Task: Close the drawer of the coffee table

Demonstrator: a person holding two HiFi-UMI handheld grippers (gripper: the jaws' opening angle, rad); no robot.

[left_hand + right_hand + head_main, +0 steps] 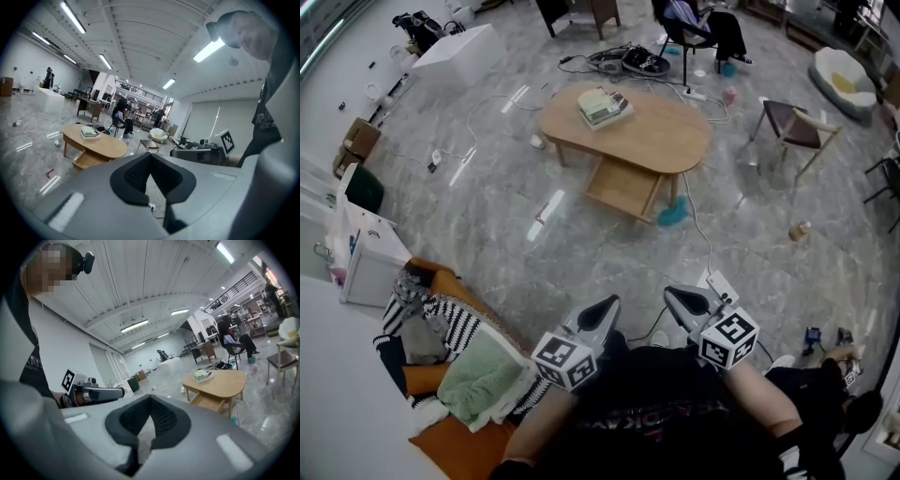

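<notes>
An oval wooden coffee table stands on the marble floor well ahead of me, with a stack of books on top. Its drawer is pulled out toward me and looks empty. My left gripper and right gripper hover side by side near my body, far from the table, both shut with nothing between the jaws. The left gripper view shows the table and open drawer beyond the shut left gripper. The right gripper view shows the table and drawer past the shut right gripper.
A teal object lies by the table leg, and a cable runs to a power strip near my feet. A small chair stands right of the table, a white box far left. Cushions and clothes pile at my left.
</notes>
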